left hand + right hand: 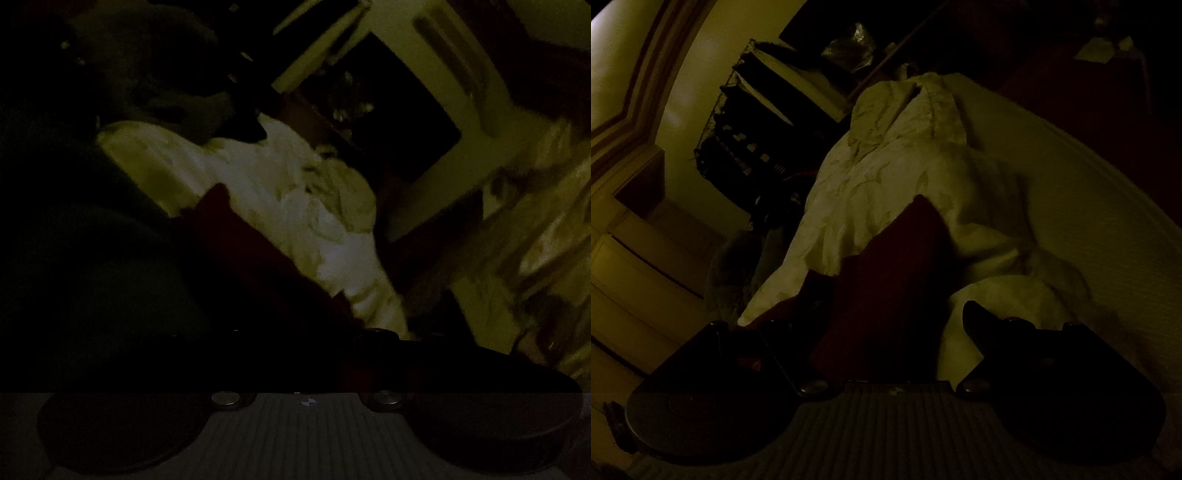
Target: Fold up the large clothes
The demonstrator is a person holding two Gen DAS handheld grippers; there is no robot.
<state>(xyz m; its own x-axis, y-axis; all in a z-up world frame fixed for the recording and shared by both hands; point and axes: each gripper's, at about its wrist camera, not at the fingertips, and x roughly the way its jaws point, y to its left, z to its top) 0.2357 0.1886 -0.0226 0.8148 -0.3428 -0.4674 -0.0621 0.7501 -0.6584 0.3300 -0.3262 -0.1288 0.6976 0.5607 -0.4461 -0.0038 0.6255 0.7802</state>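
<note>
We work in a very dim room, over a pale bed whose ribbed cover runs off to the right in the right wrist view. Beyond its far edge we make out a dark rack of shelves and light panelled doors on the left; the rest is too dark to read.

Across the bed lies a large cream garment, stretched lengthwise away from us and crumpled, probably laid out so that it can be flattened and folded. A dark red cloth lies on top of its near end and comes toward us; whether it is part of the same garment we cannot tell. The left wrist view shows the same cream garment with the red cloth slanting over it.

Our right hand-held gripper has its jaws standing wide apart, the red cloth lying between them but not pinched, likely poised to take its edge.

Our left hand-held gripper is lost in shadow; we cannot tell whether it is parted or closed.
</note>
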